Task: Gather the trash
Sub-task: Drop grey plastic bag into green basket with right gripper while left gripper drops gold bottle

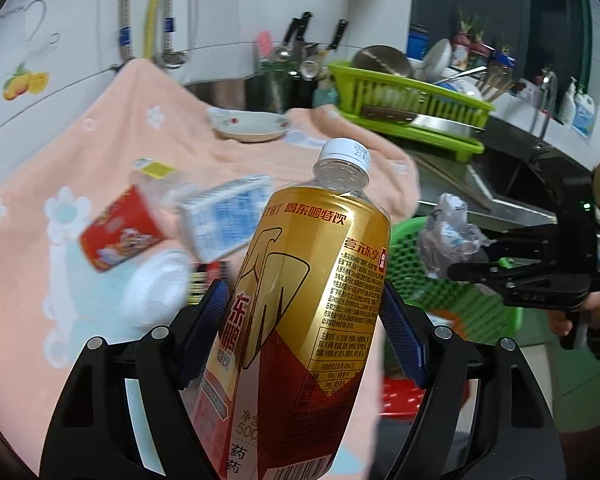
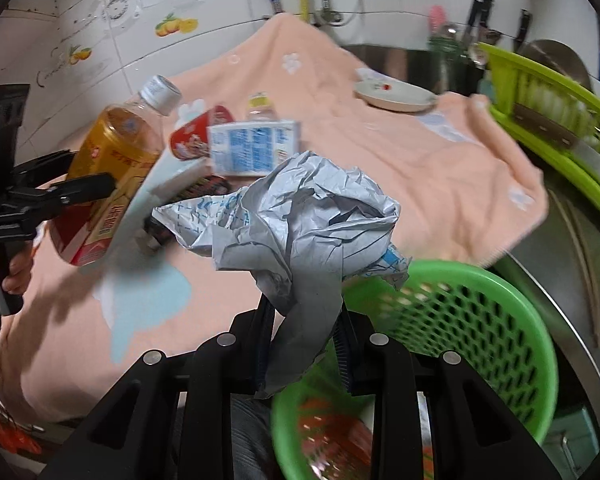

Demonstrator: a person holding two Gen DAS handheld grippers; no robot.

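My left gripper (image 1: 302, 300) is shut on a gold-labelled plastic bottle (image 1: 312, 280) with a white cap, its blue pads pressing both sides. It hangs tilted above the pink towel (image 1: 100, 140). From the right wrist view the same bottle (image 2: 116, 152) and left gripper (image 2: 100, 184) sit at the left. My right gripper (image 2: 304, 320) is shut on a crumpled grey wrapper (image 2: 300, 224), above the near rim of a green perforated basket (image 2: 480, 308). On the towel lie a red cup (image 1: 120, 232), a white-and-blue carton (image 1: 224, 220) and a white lid (image 1: 156, 288).
A plate (image 1: 252, 126) rests at the towel's far side. To the right stands a green dish rack (image 1: 412, 96) with dishes and a cleaver, beside the steel sink (image 1: 500, 184). Knives and utensils stand against the tiled wall. A hand grips the right gripper's handle (image 1: 568, 320).
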